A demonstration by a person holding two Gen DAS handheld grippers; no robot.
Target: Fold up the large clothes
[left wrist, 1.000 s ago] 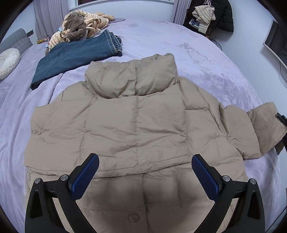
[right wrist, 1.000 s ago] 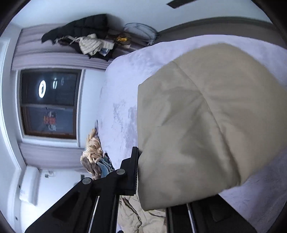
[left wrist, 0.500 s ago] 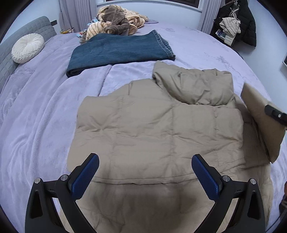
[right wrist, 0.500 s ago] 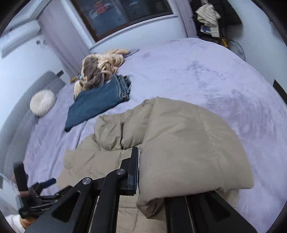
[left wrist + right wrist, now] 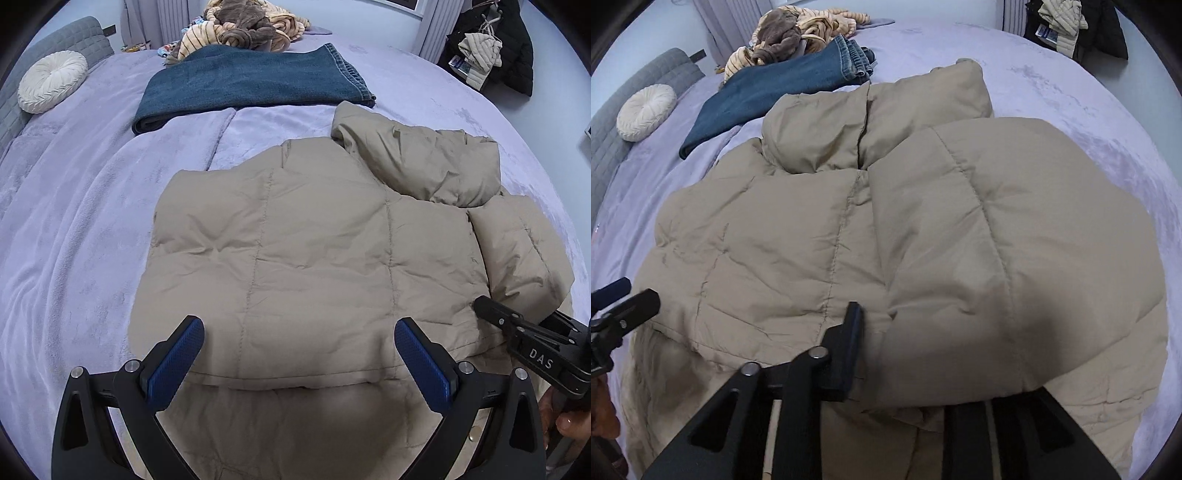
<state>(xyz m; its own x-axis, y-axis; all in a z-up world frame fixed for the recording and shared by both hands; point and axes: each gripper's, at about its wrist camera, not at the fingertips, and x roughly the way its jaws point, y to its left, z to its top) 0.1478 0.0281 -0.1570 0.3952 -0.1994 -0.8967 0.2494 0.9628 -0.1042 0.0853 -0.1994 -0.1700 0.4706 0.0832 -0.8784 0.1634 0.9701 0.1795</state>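
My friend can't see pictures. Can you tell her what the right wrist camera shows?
The right gripper is shut on a sleeve of a tan puffer jacket, folded over its back on a purple bed. Behind lie folded jeans and a round white pillow.

Bed (image 5: 92, 229) covered in lilac plush blanket. Grey quilted headboard (image 5: 70, 37) far left, round cream cushion (image 5: 51, 86) against it. Grey curtains (image 5: 162, 18) along far wall. Dark coat and pale garment on rack (image 5: 495, 48), far right. Pale walls (image 5: 554, 110); cool, even light.
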